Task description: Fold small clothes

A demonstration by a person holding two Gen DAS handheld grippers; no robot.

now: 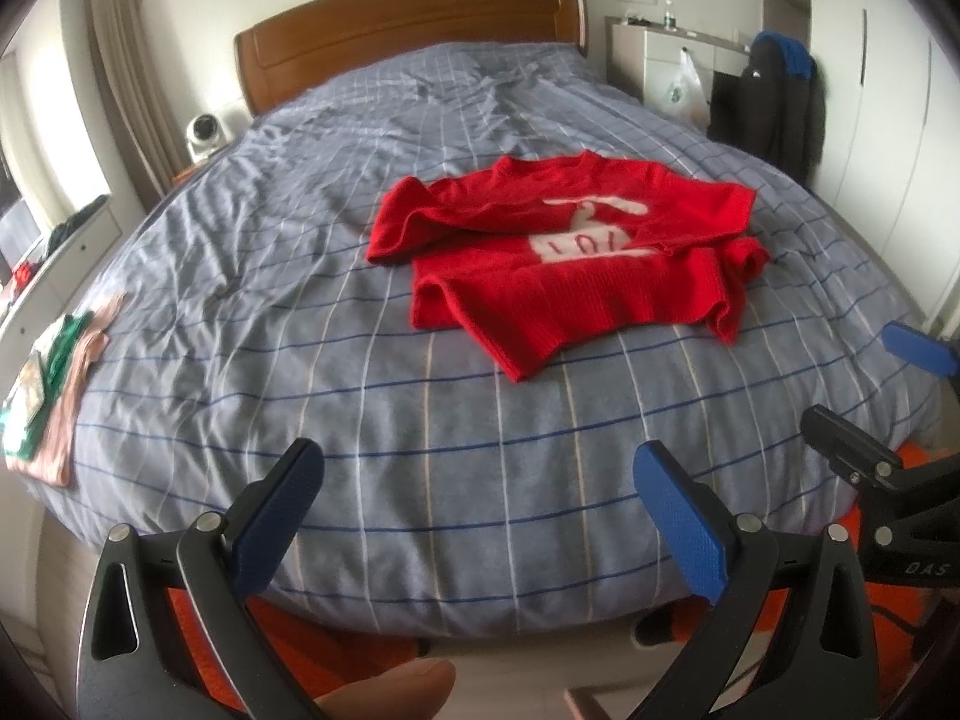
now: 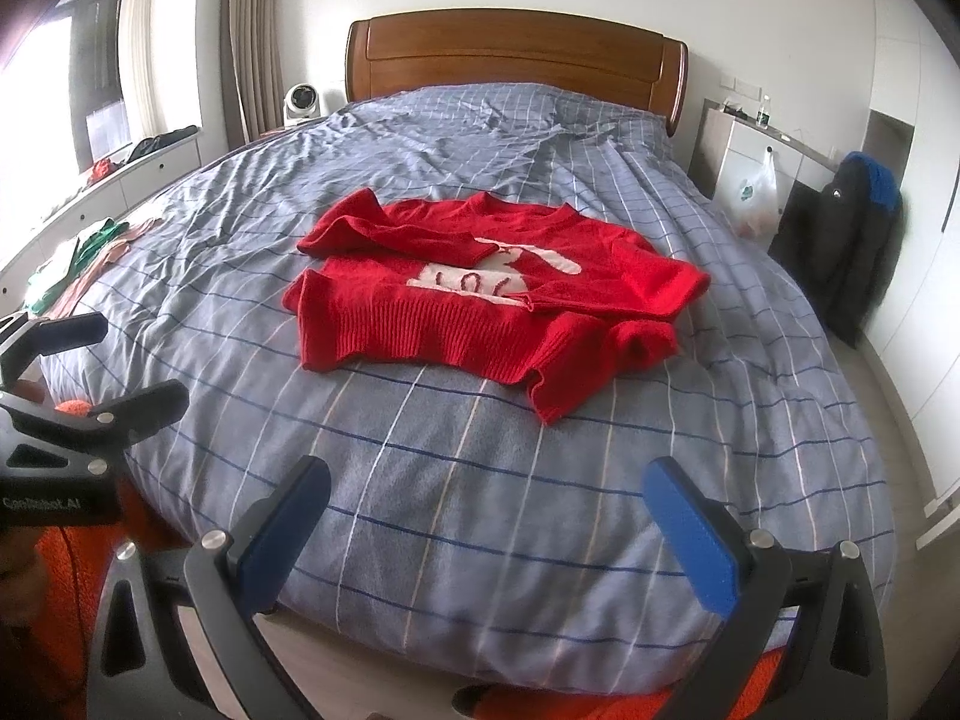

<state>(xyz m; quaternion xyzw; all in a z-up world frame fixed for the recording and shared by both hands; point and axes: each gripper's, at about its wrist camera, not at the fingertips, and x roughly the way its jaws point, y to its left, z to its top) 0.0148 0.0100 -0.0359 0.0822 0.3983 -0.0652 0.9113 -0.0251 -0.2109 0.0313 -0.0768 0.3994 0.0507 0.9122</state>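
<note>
A small red knit sweater (image 1: 564, 264) with a white pattern lies on the bed, both sleeves folded in over its front; it also shows in the right wrist view (image 2: 480, 300). My left gripper (image 1: 480, 516) is open and empty, held back over the foot of the bed. My right gripper (image 2: 486, 531) is open and empty, also at the foot, well short of the sweater. The right gripper shows at the right edge of the left wrist view (image 1: 882, 396), and the left gripper at the left edge of the right wrist view (image 2: 102, 360).
The bed has a blue-grey checked cover (image 1: 300, 276) and a wooden headboard (image 1: 414, 24). A stack of folded clothes (image 1: 51, 384) lies at the bed's left edge. A chair with dark jackets (image 2: 852, 240) and a white cabinet (image 2: 744, 144) stand on the right.
</note>
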